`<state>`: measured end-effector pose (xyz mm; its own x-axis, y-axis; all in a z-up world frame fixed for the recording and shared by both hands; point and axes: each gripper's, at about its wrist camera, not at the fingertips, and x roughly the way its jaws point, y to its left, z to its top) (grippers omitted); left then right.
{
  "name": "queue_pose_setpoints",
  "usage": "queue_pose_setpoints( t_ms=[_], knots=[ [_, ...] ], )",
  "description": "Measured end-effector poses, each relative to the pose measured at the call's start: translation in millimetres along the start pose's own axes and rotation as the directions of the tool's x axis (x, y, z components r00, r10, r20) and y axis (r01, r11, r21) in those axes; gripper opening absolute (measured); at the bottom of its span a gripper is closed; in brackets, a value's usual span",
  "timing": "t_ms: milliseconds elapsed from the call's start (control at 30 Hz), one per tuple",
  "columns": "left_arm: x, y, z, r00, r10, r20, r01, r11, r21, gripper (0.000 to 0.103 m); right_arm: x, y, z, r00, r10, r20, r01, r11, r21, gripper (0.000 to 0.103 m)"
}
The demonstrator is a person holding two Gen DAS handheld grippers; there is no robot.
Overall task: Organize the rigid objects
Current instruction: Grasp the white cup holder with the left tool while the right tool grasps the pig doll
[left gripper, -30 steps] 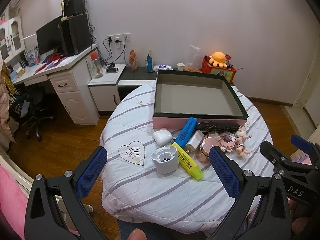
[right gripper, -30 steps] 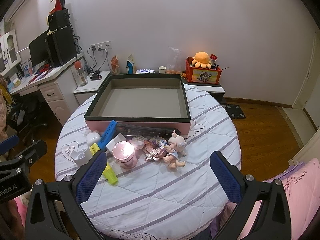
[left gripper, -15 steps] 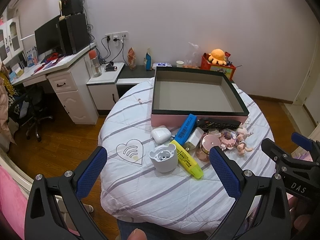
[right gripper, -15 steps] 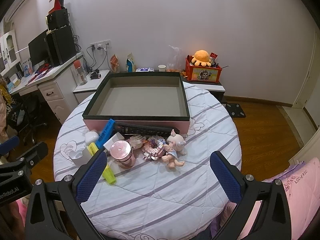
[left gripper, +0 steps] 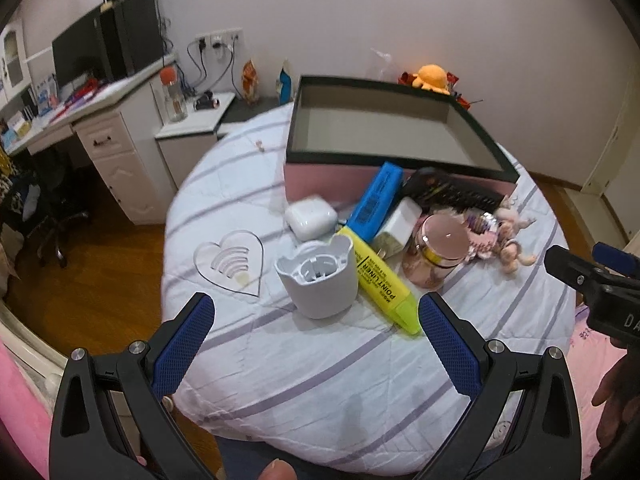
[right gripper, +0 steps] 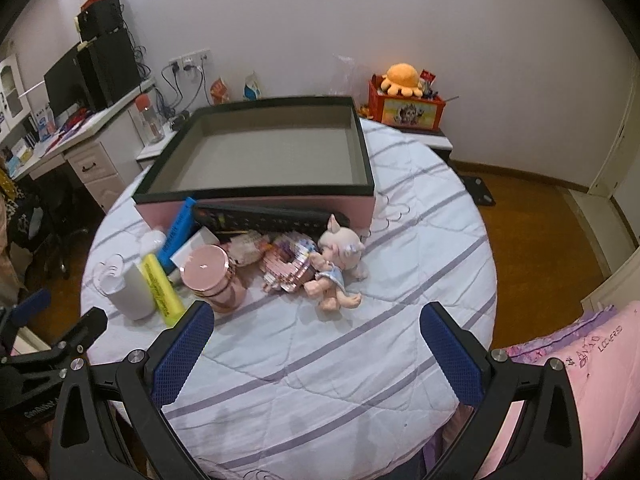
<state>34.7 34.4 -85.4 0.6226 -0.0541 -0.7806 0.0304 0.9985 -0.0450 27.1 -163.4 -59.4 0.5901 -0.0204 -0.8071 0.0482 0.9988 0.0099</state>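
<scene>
Left gripper (left gripper: 316,334): jaws spread, nothing held, positioned before white plastic cup (left gripper: 318,280) | Right gripper (right gripper: 316,344): jaws spread, nothing held | Pink-walled, black-rimmed open box (right gripper: 256,194): seen empty | Yellow highlighter (left gripper: 380,282), pink round jar (right gripper: 212,278), pig doll (right gripper: 338,270): clustered beside box on striped tablecloth (right gripper: 360,360)

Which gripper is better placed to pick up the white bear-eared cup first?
Left. The open left gripper sits directly before the white bear-eared plastic cup; for the open right gripper that cup lies far off to its left.
</scene>
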Motion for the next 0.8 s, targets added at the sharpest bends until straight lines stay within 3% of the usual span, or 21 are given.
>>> queue_pose_setpoints(
  t_ms=[533,800],
  knots=[
    [64.5,20.5,0.3,0.997,0.013,-0.077,-0.022,0.993,-0.112,0.103,54.2,-9.3,1.4,0.995,-0.012,-0.099,0.013,1.000,0.009,0.103],
    [72.2,30.3,3.4,0.999,-0.022,-0.034,0.017,0.989,-0.147,0.103,75.3,-9.9,6.9,0.994,-0.028,-0.102,0.028,1.000,0.003,0.103]
  ],
)
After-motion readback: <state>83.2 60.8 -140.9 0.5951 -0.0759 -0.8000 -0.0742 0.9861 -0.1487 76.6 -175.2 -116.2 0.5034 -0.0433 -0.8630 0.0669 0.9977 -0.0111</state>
